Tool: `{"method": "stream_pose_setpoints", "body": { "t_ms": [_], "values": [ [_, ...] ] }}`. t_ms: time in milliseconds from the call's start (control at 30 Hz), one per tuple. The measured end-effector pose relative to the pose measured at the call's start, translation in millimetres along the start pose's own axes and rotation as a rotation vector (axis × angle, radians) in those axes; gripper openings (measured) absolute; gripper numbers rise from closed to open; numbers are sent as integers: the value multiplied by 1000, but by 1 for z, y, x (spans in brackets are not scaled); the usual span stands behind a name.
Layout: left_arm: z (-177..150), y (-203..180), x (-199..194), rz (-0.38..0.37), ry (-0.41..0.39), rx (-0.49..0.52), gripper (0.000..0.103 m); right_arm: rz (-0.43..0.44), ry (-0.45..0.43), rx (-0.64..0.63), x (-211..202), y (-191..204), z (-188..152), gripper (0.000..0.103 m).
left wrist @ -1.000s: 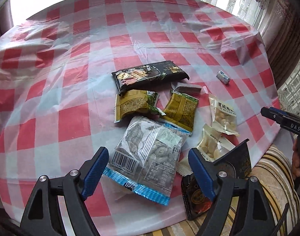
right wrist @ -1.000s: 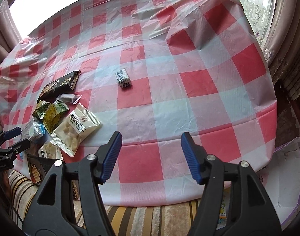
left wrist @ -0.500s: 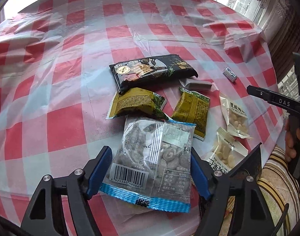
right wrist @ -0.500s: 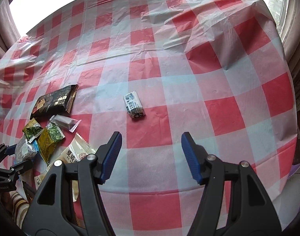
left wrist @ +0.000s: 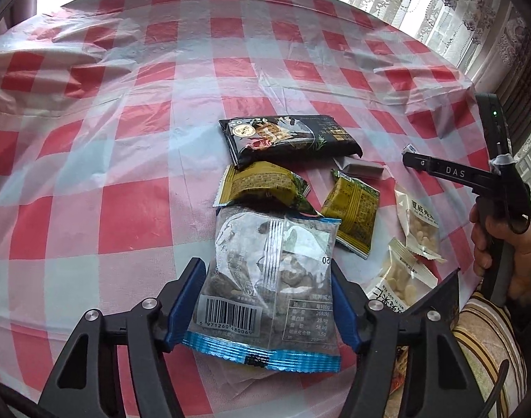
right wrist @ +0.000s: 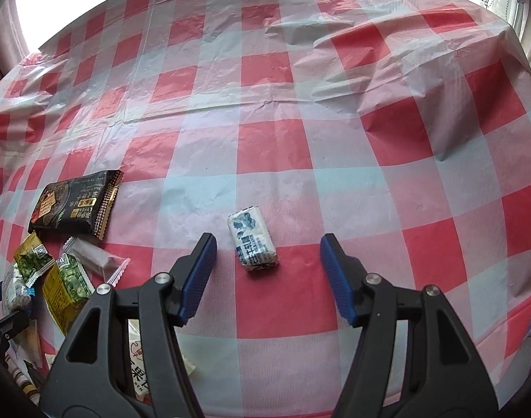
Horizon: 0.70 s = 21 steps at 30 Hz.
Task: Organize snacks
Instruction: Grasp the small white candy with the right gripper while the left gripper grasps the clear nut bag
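A grey see-through snack bag point(left wrist: 272, 271) with a blue bottom seam lies flat on the checked tablecloth point(left wrist: 126, 209). My left gripper point(left wrist: 265, 268) straddles it, jaws closing, and both blue pads point(left wrist: 185, 299) touch the bag's sides. In the right wrist view a small white-and-blue wrapped candy point(right wrist: 253, 244) lies alone between the tips of my right gripper point(right wrist: 269, 254). Those jaws are closing too, with clear gaps on both sides of the candy. The right gripper point(left wrist: 439, 170) also shows from the side in the left wrist view, held by a hand point(left wrist: 492, 244).
Beyond the grey bag lie a long black packet point(left wrist: 286, 137), two yellow-green packets point(left wrist: 262, 184), a pale wrapped bar point(left wrist: 361, 169) and two white nut packets point(left wrist: 418, 223). A dark pouch point(left wrist: 439, 299) stands at the near table edge over a striped cushion point(left wrist: 481, 348). Curtains hang at the right.
The left gripper moved forward over the grey bag and its jaws narrowed onto the bag's sides. The right gripper travelled across the table until the small candy lay between its tips.
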<state>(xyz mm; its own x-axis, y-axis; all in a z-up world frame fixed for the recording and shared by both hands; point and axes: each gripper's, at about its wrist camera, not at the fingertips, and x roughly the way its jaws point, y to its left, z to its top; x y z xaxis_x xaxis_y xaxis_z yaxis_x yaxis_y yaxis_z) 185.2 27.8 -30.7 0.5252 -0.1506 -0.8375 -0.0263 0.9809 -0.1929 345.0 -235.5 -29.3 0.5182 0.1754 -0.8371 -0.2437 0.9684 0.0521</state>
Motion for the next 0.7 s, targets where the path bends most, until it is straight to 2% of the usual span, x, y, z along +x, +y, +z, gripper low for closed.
{"method": "stream_pose_setpoints", "body": {
  "t_ms": [133,233,400,700],
  "values": [
    [-3,9,-6,43,-22,-63,67,-13,-12,-3,2,0,5,45],
    [-4,17,-11,63,-45,-109,67,-7,-22,-26,1,3,5,23],
    [-3,22,-20,101,-80,-144,66,7,-18,-37,-4,4,-2,23],
    [2,4,-46,129,-154,-120,66,30,-36,4,-40,-13,-17,23]
  ]
}}
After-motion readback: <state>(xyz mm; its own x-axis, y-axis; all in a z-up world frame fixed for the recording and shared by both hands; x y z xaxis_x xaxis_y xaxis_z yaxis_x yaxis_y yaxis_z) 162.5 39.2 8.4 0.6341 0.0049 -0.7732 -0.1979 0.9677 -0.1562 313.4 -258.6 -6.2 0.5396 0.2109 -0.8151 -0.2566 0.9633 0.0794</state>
